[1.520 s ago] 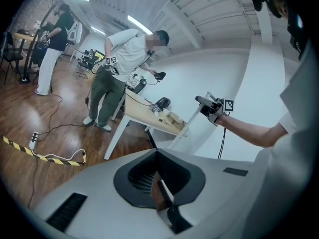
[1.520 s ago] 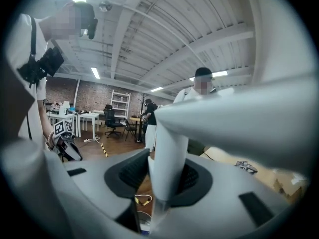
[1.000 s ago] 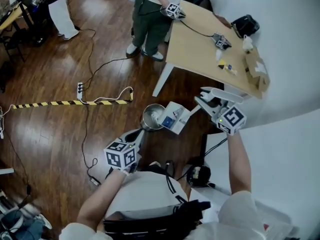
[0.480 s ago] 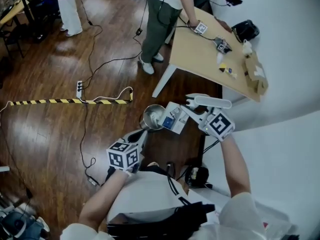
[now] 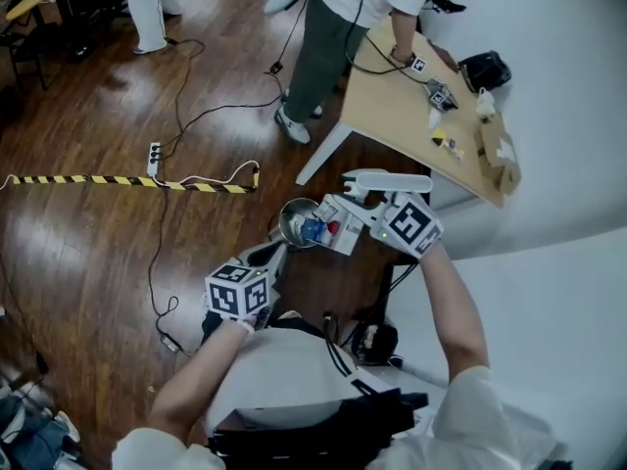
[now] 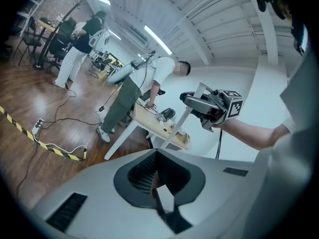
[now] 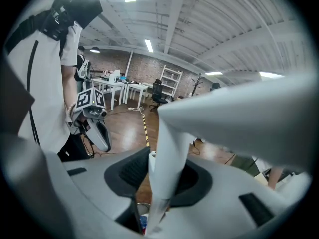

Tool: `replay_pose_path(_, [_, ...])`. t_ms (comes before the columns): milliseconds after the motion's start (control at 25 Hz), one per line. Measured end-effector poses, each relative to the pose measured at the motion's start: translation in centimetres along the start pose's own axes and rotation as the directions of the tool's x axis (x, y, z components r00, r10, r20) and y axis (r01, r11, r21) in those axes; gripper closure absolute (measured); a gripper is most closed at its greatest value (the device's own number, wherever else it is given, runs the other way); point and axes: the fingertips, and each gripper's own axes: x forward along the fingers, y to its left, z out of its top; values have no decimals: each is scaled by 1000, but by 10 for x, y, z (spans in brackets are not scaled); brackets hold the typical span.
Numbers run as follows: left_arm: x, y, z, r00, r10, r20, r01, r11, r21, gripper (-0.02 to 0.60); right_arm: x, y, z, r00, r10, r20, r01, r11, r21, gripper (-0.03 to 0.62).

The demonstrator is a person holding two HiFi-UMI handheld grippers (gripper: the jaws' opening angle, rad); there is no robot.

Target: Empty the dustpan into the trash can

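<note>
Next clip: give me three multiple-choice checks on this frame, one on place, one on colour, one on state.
1. The dustpan is: A on the table; B held at the trash can; C flat on the floor.
2. The floor tape is: A red-white; B plain blue; C yellow-black.
3. The right gripper is: A closed on the dustpan's handle; B open, empty; C holding a cable.
Key: B, its lip meets the can; C, stripes show; A, its fingers clamp the handle.
</note>
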Motion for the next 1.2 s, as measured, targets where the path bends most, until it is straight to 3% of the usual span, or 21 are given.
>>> replay_pose_path(280, [-8, 9, -3, 1000, 0, -3, 0, 1000, -30, 592, 23, 20, 14, 998, 56, -32, -57, 998, -25, 464])
replay_pose_path(480, [-13, 12, 0, 1000, -7, 0, 7, 1000, -30, 592, 28, 23, 14, 998, 54, -40, -55, 998, -27, 464])
replay_pose_path(640, [-15, 12, -1, 1000, -9, -13, 9, 1000, -20, 592, 13, 11, 3, 1000, -5, -29, 6, 1000, 8, 464])
replay_pose_path(800, [-13, 9, -8, 999, -16, -37, 16, 1000, -4, 592, -30, -19, -22, 989, -145, -12, 146, 983, 115, 464])
replay_pose_path(920, [-5, 0, -16, 997, -31, -68, 32, 999, 20, 592, -80, -47, -53, 957, -289, -17, 285, 932, 224, 464])
replay_pose_path(1200, [21, -29, -33, 985, -71, -156, 83, 994, 70, 592, -205, -69, -128, 825, -562, -55, 527, 733, 430, 461])
